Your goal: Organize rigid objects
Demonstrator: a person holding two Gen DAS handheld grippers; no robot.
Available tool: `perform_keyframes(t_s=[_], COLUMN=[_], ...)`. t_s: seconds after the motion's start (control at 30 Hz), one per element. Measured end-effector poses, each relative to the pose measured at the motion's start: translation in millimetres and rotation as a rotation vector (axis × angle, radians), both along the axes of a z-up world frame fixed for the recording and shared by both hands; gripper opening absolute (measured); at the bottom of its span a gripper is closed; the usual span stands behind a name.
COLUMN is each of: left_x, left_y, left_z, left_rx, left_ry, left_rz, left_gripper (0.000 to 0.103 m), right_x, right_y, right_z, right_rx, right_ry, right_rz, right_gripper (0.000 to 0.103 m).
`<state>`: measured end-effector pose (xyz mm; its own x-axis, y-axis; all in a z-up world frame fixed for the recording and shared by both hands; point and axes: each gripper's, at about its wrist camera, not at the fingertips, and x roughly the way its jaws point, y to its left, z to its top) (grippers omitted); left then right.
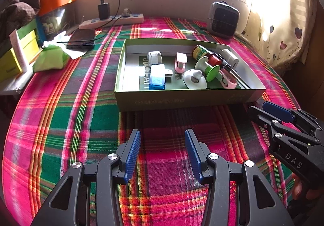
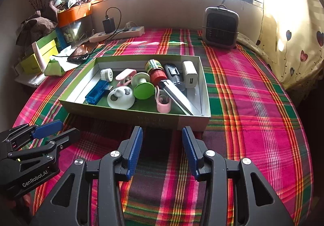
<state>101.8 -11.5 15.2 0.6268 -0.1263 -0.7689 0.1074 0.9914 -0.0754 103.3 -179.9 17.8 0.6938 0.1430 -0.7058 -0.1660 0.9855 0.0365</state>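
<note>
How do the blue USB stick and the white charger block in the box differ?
The blue USB stick is translucent blue; the white charger block is opaque white. The stick lies near the left wall of the box, the charger against the right wall. The stick's metal plug sticks out from one end; the charger shows a recessed port on its near face. Both are small rigid rectangular items lying flat inside the box, touched by neither gripper.

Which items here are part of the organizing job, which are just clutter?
Job:
- green box
- blue USB reader
- pink clips
- green-and-white spool
- white charger
- red-capped bottle

Lying about:
- power strip
- phone
- small heater
- yellow boxes
</note>
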Motion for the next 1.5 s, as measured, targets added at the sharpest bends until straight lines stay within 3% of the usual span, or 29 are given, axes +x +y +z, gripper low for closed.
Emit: perform_keyframes(t_s=[0.63,0.9,1.5], left_x=[-8,-8,-8], left_y=[-16,-20,-20], left_z=[-11,-11,-10], left_rx=[0.094,0.096,0.096], left_ry=[-0.014,-0.011,-0.01], left_rz=[0.045,0.065,0.065], left_gripper=[0.048,0.052,0.053], right_x=[-11,-11,-12], right_y=[-2,-7,-7], right_z=[-25,-26,-26], right_rx=[-0.037,-0.047,-0.046], right_ry=[0.079,0.086,0.087], right_rz=[-0.031,-0.05,-0.05], right_gripper=[0.05,0.061,0.063])
